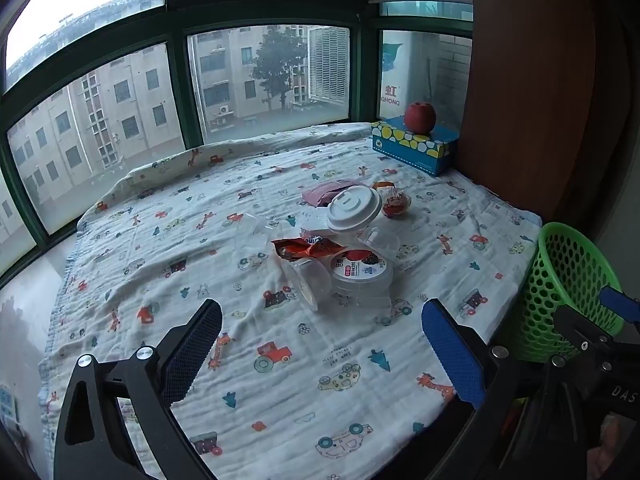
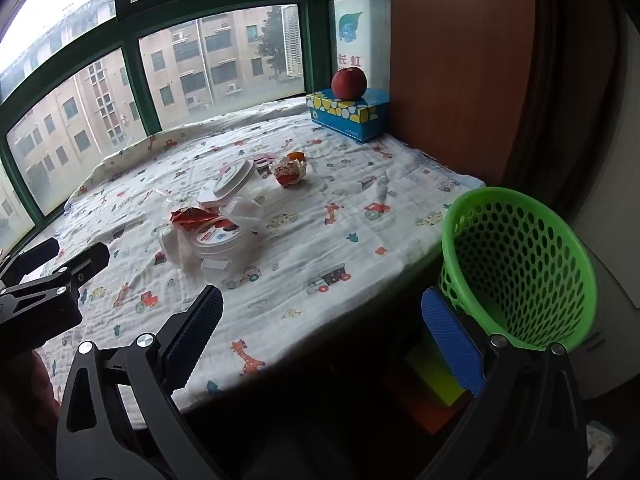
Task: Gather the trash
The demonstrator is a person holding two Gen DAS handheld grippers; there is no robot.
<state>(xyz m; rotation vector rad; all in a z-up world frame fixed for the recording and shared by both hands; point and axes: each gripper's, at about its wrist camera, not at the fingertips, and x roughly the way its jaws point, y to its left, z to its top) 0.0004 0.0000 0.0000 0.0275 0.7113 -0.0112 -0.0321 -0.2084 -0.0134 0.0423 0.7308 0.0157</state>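
- Left gripper (image 1: 322, 346): nearest the lens in the left wrist view; fingers spread wide, nothing between them; held low over the printed blanket (image 1: 160, 280), pointing at the trash pile.
- Right gripper (image 2: 322, 346): fingers likewise spread and empty; held off the blanket's near edge, just beside the basket.
- Trash pile (image 1: 340, 244): middle of the blanket, well ahead of both grippers; pieces touching and overlapping.
- Clear plastic cups (image 1: 308, 284): tipped on their sides; likely light, thin-walled, slippery and easily crushed; best pinched across the rim.
- Labelled tub (image 1: 362, 274): upright, stiffer; take by the wall below the lid.
- White cup lid (image 1: 354, 208): tilted atop the pile; light and rigid; take by its edge.
- Orange wrapper (image 1: 306, 248): crumpled, soft; any raised fold will serve.
- Red-and-white foil wrapper (image 1: 396, 200): just beyond the lid; soft, light.
- Pink packet (image 1: 324, 192): flat, partly hidden behind the lid.
- Green basket (image 2: 520, 264): perforated, empty as far as shown; at the blanket's right edge; judged the destination.
- Blue tissue box (image 1: 414, 146): far corner, red apple (image 1: 420, 117) resting on top; well apart from the pile; probably not trash.
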